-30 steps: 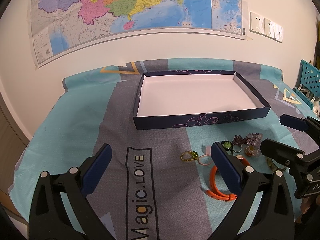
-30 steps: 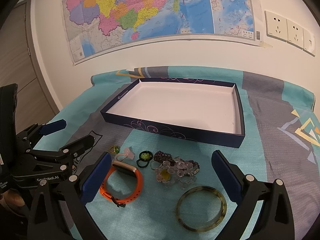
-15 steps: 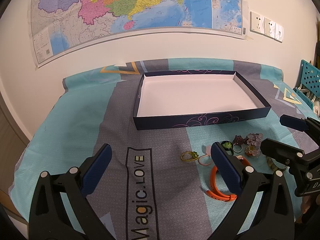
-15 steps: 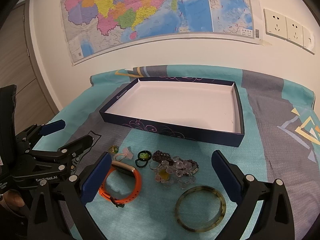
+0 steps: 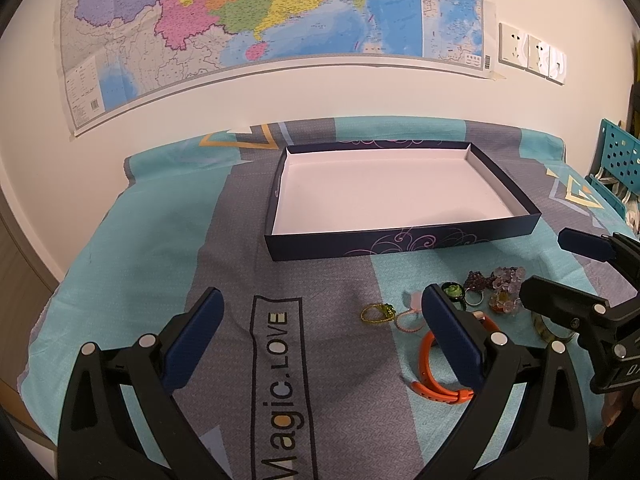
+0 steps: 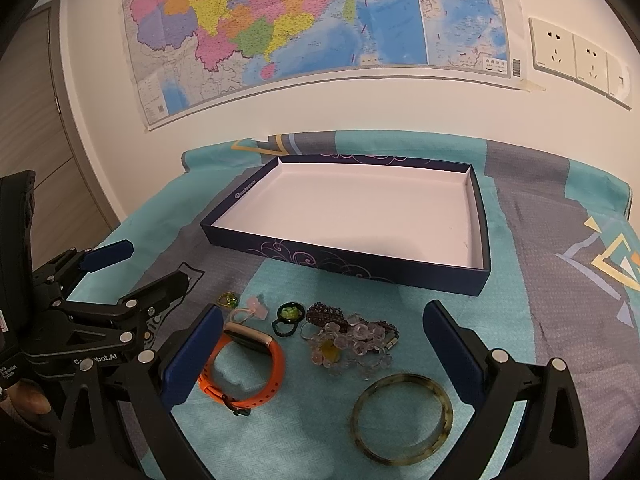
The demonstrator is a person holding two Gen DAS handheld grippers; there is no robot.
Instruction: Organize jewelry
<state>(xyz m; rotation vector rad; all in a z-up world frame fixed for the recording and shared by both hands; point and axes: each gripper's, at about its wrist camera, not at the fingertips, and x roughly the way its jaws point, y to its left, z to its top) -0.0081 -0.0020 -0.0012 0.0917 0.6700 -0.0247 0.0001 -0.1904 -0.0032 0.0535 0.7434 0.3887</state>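
Observation:
A dark blue shallow box (image 5: 400, 242) (image 6: 352, 266) with a white empty floor lies on the patterned cloth. In front of it lies loose jewelry: an orange watch band (image 6: 256, 372) (image 5: 428, 380), a horn-coloured bangle (image 6: 402, 418), a clear bead bracelet (image 6: 352, 344), a dark bead bracelet (image 6: 326, 314), a green-stone ring (image 6: 289, 314) (image 5: 452, 292), a pink charm (image 6: 256, 306) and a small gold-green ring (image 5: 378, 313) (image 6: 228, 300). My left gripper (image 5: 320, 332) is open and empty, left of the pile. My right gripper (image 6: 322, 344) is open and empty, above the pile.
A map (image 6: 312, 20) hangs on the wall behind the table, with wall sockets (image 6: 576, 58) to its right. A teal perforated basket (image 5: 616, 168) stands at the far right. The cloth-covered table edge (image 5: 48, 308) drops off at the left.
Both grippers have crept slightly forward toward the jewelry and box. The jewelry has not moved.

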